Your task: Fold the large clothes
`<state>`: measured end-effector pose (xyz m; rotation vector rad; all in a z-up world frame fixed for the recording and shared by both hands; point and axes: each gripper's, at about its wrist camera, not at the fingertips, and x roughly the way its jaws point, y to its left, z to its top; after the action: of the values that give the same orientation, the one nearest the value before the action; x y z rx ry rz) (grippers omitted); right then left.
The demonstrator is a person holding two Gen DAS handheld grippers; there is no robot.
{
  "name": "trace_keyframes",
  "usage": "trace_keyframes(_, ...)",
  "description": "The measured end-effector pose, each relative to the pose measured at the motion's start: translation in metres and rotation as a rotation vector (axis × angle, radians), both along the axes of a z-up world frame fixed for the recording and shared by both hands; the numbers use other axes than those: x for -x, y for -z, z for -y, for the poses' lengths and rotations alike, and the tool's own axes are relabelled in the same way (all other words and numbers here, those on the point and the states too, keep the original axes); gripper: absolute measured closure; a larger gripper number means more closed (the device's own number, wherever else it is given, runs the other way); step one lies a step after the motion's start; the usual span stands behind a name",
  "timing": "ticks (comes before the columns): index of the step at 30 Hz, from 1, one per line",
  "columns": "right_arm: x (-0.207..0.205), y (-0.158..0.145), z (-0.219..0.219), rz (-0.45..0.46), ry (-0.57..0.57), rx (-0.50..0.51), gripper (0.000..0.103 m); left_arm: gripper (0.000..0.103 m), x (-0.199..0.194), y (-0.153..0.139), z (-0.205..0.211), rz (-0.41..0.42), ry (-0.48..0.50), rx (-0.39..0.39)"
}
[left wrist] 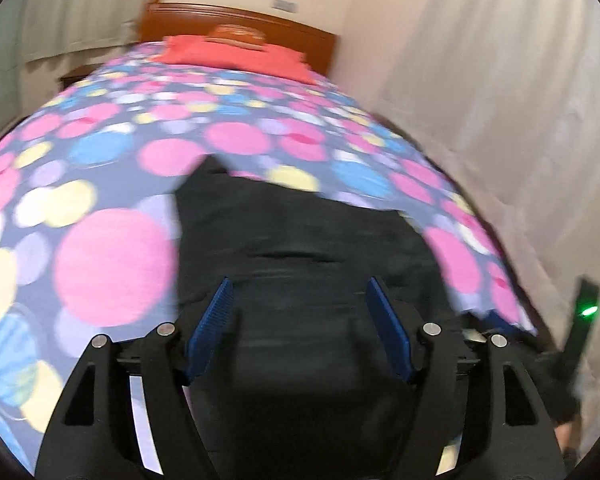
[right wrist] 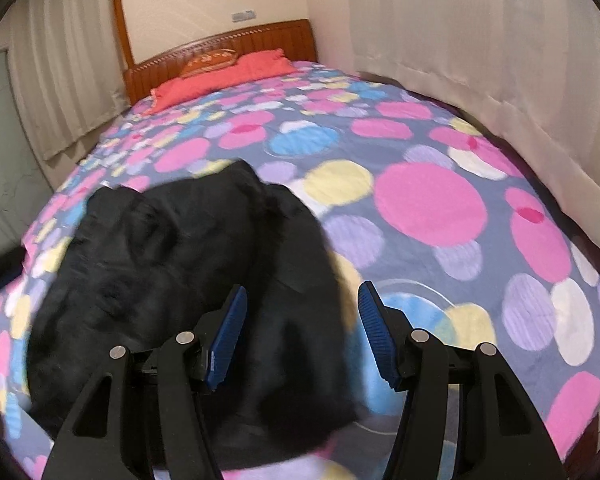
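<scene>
A large black garment [left wrist: 300, 240] lies bunched on the bed's dotted cover [left wrist: 112, 168]. My left gripper [left wrist: 300, 292] is open and empty, its blue pads spread above the garment's near part. In the right wrist view the same black garment [right wrist: 172, 248] lies left of centre on the dotted cover [right wrist: 428, 200]. My right gripper [right wrist: 302, 300] is open and empty, hovering over the garment's right edge, its left pad over the black cloth and its right pad over the cover. Both views are blurred.
A red pillow [right wrist: 220, 76] lies at the head of the bed against a wooden headboard [right wrist: 260, 40]. Pale curtains [right wrist: 480, 40] hang along the right side. The other gripper's body with a green light [left wrist: 588, 312] shows at the left wrist view's right edge.
</scene>
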<state>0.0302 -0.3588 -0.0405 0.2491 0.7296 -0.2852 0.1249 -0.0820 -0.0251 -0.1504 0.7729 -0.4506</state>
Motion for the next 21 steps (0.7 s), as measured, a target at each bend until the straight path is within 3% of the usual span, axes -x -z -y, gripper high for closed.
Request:
trace_keyframes(3,-0.012,-0.009,-0.011,0.023,-0.030,-0.037,0.029,0.029,-0.009,0.014,-0.034,-0.011,-0.081,0.001)
trace_keyframes(8,-0.043,-0.001,-0.040,-0.049,-0.101,-0.051,0.028,0.029,-0.016,0.038,-0.071,-0.083,-0.138,0.060)
trace_keyframes(14,-0.056,0.021,-0.051,-0.123,-0.111,-0.095,0.028,0.029,-0.015,0.057,-0.077,-0.121,-0.115,0.092)
trace_keyframes(18,-0.058,0.026,-0.052,-0.128,-0.139,-0.137,0.075,0.028,-0.017,0.063,-0.072,-0.130,-0.100,0.108)
trace_keyframes(21,-0.059,0.021,-0.057,-0.112,-0.162,-0.110,0.090,0.028,-0.021,0.062,-0.068,-0.129,-0.099,0.111)
